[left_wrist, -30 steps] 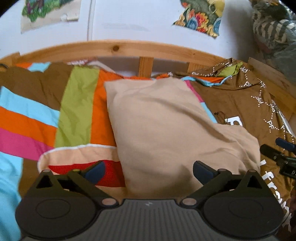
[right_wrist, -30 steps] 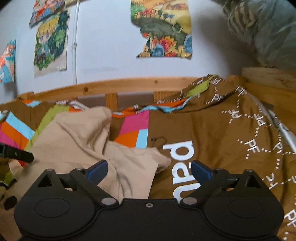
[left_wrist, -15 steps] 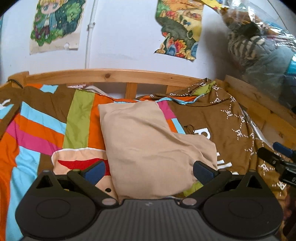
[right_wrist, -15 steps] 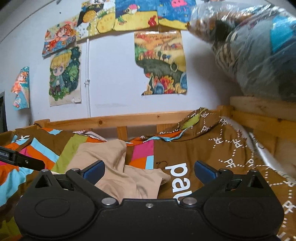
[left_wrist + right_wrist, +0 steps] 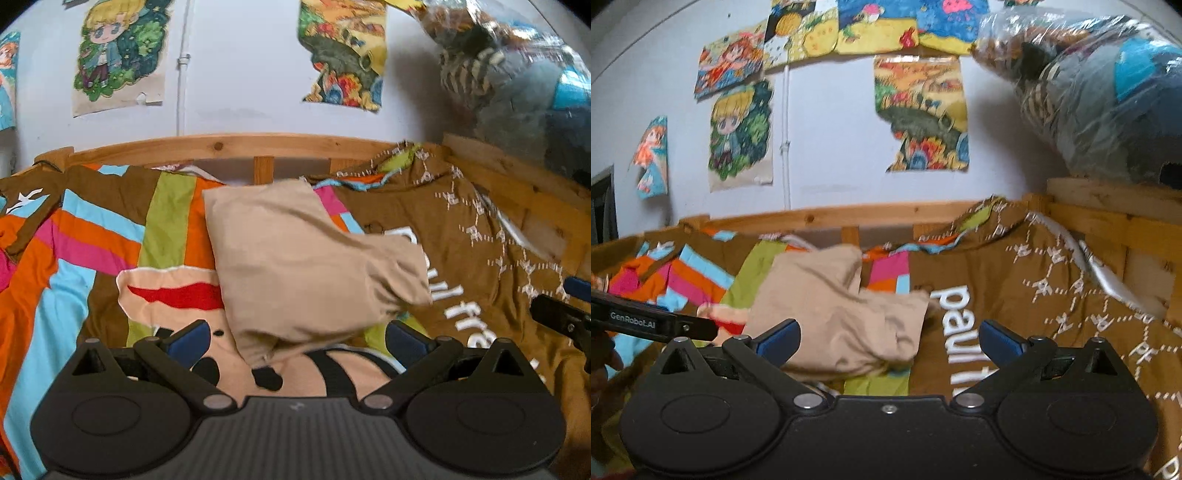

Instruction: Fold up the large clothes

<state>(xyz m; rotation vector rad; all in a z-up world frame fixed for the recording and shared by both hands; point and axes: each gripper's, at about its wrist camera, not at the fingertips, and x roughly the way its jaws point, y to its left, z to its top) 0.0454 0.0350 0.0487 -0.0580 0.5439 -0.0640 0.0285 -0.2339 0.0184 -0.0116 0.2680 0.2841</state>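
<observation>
grippers first: left gripper (image 5: 297,338) is spread wide with nothing between its blue pads, and the right gripper (image 5: 888,338) is the same, gaping and empty. both hover over the near edge of the bed (image 5: 229,142), neither touching cloth as far as i can see.

just past them lies the beige garment (image 5: 299,266) — already doubled over into a rough rectangle on the colourful striped duvet (image 5: 92,236), one corner bunched toward the brown lettered side. looks to me like the main folds are done, though the right edge is lumpy and the near hem sticks out — so maybe one tidy-up fold or a smoothing pass left. can't tell if other clothes are waiting.
</observation>
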